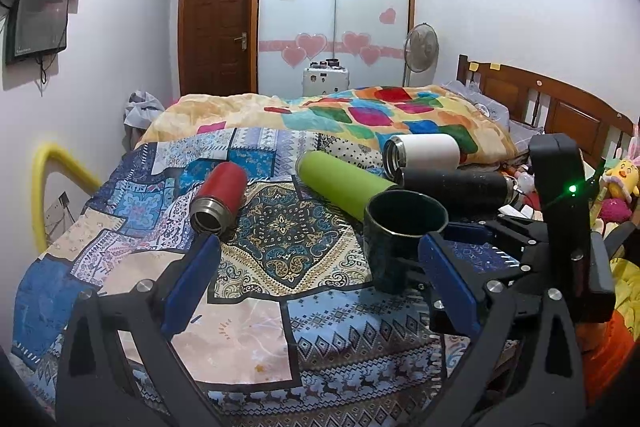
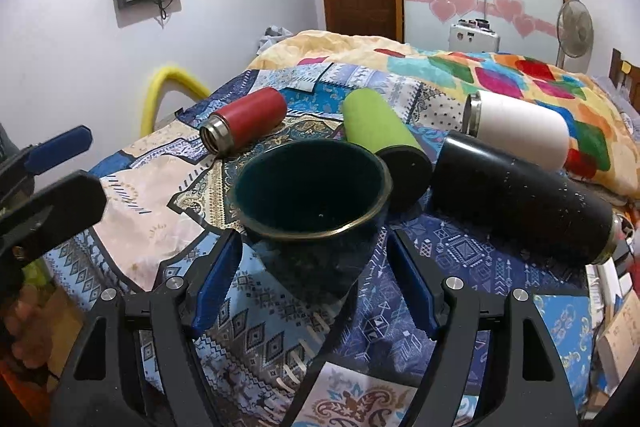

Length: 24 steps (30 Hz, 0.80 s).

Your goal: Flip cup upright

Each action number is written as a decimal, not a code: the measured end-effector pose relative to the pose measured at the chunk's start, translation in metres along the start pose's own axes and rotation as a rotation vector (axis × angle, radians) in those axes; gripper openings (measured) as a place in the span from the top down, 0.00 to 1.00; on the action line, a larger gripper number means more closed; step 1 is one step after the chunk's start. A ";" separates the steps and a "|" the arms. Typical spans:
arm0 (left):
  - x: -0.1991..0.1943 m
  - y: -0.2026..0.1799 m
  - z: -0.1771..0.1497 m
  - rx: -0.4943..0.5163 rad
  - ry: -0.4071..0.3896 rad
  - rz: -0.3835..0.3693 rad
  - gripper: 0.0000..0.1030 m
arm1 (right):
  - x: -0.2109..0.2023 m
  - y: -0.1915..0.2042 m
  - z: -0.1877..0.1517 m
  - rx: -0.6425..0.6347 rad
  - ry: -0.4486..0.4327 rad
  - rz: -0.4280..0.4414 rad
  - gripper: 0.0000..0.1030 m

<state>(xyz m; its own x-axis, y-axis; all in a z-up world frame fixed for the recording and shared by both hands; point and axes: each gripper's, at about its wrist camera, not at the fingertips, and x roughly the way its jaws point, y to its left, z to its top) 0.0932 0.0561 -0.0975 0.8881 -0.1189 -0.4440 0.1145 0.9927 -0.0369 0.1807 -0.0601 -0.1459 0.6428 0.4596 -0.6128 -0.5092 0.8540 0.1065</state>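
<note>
A dark green cup (image 1: pixel 402 239) (image 2: pixel 316 195) stands upright on the patterned bedspread (image 1: pixel 256 331), mouth up. My right gripper (image 2: pixel 314 283) is open, its blue pads either side of the cup's base without touching it; it also shows in the left wrist view (image 1: pixel 560 247). My left gripper (image 1: pixel 320 283) is open and empty, left of the cup, and its blue fingertip (image 2: pixel 60 147) shows at the left edge of the right wrist view. A red flask (image 1: pixel 220 199) (image 2: pixel 248 125), a green flask (image 1: pixel 340 183) (image 2: pixel 384 135), a white flask (image 1: pixel 424 151) (image 2: pixel 520 135) and a black flask (image 1: pixel 456 187) (image 2: pixel 520 199) lie on their sides.
A colourful quilt (image 1: pixel 360 115) is heaped behind the flasks. A wooden headboard (image 1: pixel 560 107) and soft toys (image 1: pixel 620 179) are at the right. A yellow bar (image 1: pixel 44 187) stands at the bed's left edge. A fan (image 1: pixel 420 47) and wardrobe stand at the back.
</note>
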 end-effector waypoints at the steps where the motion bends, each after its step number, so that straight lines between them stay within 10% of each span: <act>1: -0.003 -0.001 0.001 -0.001 -0.004 -0.001 0.02 | -0.003 -0.001 0.000 0.007 -0.003 0.005 0.30; 24: -0.132 -0.053 0.047 -0.004 -0.339 0.034 0.01 | -0.195 0.002 0.011 0.060 -0.485 -0.087 0.24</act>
<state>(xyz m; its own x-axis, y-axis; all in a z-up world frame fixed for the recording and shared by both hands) -0.0091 0.0181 0.0055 0.9889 -0.0848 -0.1221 0.0816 0.9962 -0.0311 0.0603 -0.1453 -0.0175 0.8808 0.4345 -0.1879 -0.4175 0.9001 0.1244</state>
